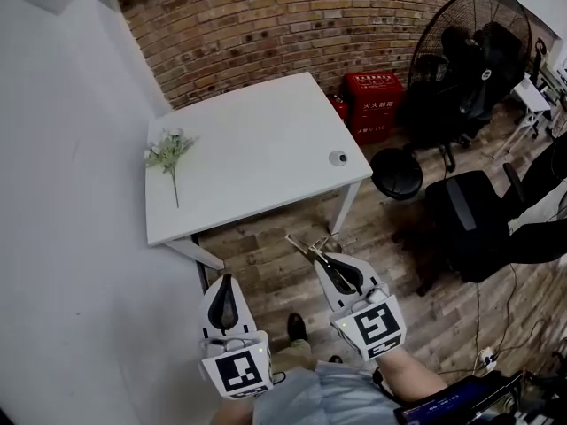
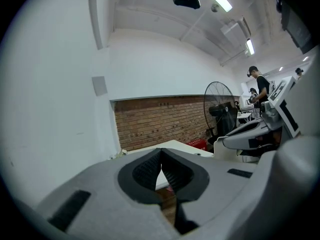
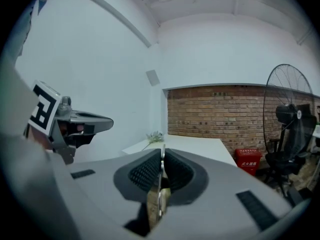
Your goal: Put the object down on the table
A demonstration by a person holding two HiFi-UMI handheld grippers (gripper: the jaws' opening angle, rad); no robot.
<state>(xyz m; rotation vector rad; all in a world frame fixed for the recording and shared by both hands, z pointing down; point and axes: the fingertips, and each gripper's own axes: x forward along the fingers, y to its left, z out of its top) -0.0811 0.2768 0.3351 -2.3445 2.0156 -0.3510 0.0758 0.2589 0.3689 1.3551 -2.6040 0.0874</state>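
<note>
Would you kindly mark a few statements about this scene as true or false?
1. The right gripper grips a thin metal tool. True.
2. The left gripper holds the sprig. False: the sprig lies on the table, and the left jaws are closed on nothing.
3. The tool lies on the table. False: it is in the right gripper, short of the table, above the floor.
4. Red crates stand by the brick wall. True.
</note>
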